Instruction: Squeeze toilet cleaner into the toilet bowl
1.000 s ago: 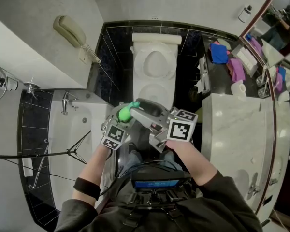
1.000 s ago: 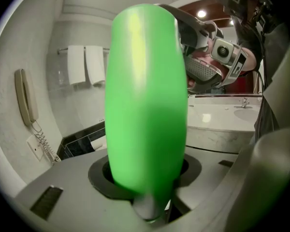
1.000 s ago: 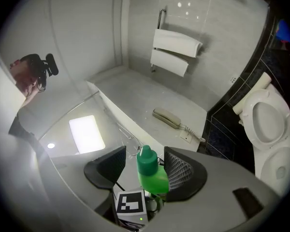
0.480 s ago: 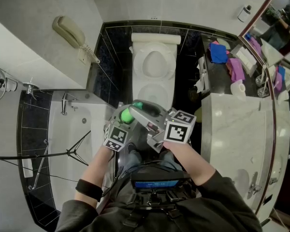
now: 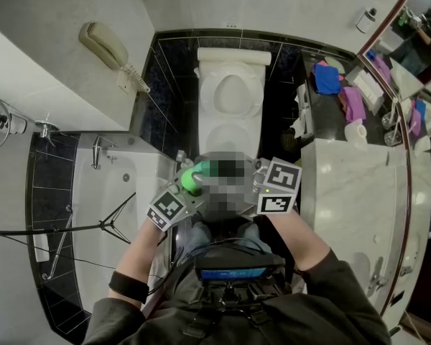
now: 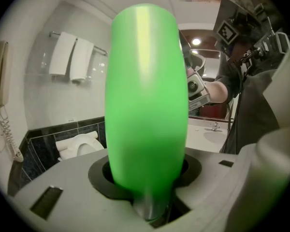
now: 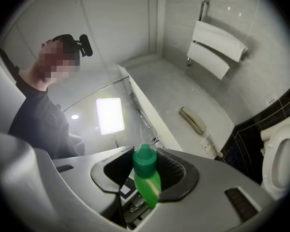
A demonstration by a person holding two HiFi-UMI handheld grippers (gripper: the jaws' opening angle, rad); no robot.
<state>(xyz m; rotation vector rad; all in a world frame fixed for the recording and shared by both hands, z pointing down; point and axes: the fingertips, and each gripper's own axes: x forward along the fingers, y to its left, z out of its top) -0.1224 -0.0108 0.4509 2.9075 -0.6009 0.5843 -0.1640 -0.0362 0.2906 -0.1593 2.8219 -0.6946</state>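
A green toilet cleaner bottle [image 5: 194,177] is held below the white toilet [image 5: 230,99], whose lid is up and bowl uncovered. My left gripper [image 6: 145,178] is shut on the bottle's body [image 6: 145,105], which fills the left gripper view. My right gripper [image 7: 145,175] has just been closing, and its jaws now press on the bottle's neck just under the green cap [image 7: 144,159]. In the head view a mosaic patch hides where the two grippers meet; only their marker cubes and the bottle's rounded end show.
A bathtub [image 5: 108,192] lies to the left and a wall phone [image 5: 104,45] hangs above it. A marble counter [image 5: 352,192] runs along the right, with coloured cloths [image 5: 325,77] and a toilet paper roll [image 5: 355,131] on a dark shelf beyond it. Towels [image 6: 72,57] hang on a rail.
Both grippers have lifted slightly with the bottle. The right gripper has rolled, so its marker cube now faces up, and its jaws have closed onto the bottle's neck.
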